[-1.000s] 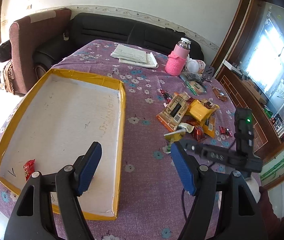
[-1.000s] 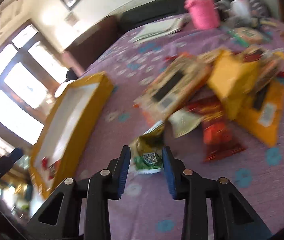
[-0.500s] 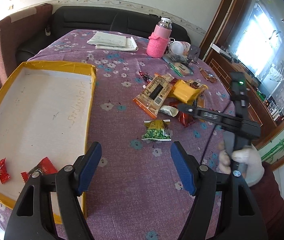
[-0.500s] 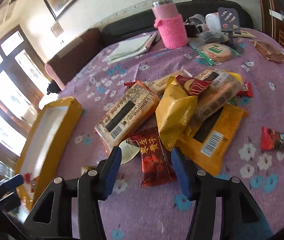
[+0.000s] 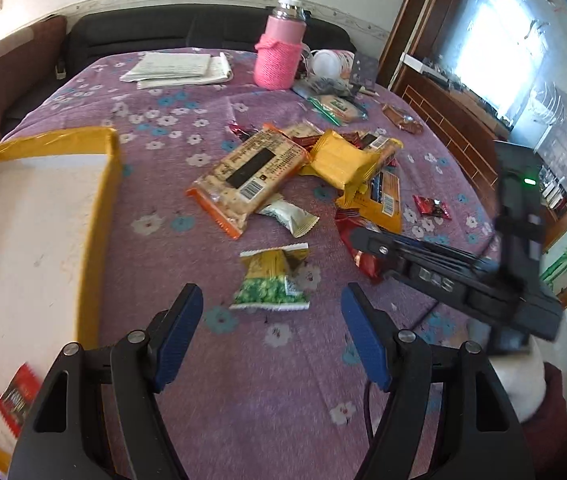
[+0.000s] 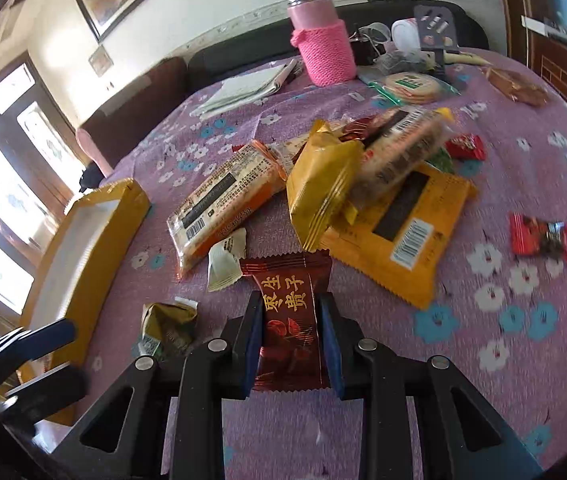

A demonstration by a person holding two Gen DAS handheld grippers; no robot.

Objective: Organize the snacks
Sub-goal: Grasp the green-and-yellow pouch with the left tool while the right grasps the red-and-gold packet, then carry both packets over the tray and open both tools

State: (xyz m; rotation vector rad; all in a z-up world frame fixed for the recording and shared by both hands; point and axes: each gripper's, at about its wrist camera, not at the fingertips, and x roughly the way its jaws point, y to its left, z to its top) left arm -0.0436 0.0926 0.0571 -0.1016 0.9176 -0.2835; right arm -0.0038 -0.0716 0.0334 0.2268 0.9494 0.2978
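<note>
Right claw (image 6: 290, 334) of ours has just been closing and now pinches a dark red snack packet (image 6: 289, 320) between its blue pads, low on the purple flowered table (image 6: 523, 184). Left claw (image 5: 271, 336) stands spread with nothing between its pads, just short of a green-and-gold packet (image 5: 273, 280) lying flat at 12 o'clock from it. At 12 o'clock from the pinched packet we see the snack heap: a yellow pouch (image 6: 321, 184) leaning on a flat orange pack (image 6: 407, 228), with a long cracker pack (image 6: 223, 208) at 11 o'clock and a small white sachet (image 6: 225, 258) touching its near end. Two red candies (image 6: 543, 238) lie apart at 2 o'clock. Our yellow-rimmed tray (image 5: 99, 184) sits at 9 o'clock of the left claw, red wrappers (image 5: 17, 396) in its near corner. A pink-sleeved bottle (image 5: 279, 54) stands upright at the far edge beside folded papers (image 5: 179, 68).
</note>
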